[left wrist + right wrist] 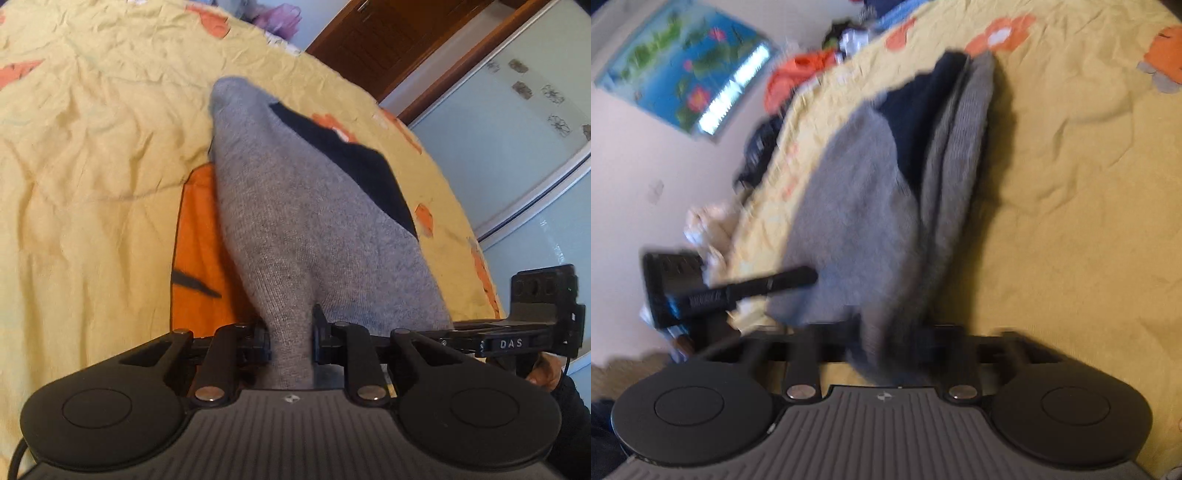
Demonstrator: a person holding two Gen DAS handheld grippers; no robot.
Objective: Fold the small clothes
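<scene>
Both grippers pinch fuzzy sock (pixel 295 221).

Warm, fairly bright light; left wrist view sharp, right wrist view motion-blurred, both bowed at the fisheye edges.

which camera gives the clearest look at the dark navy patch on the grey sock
The left wrist view: the navy patch is sharp there, running along one edge of the grey sock. The right wrist view shows it too, but blurred.
</scene>
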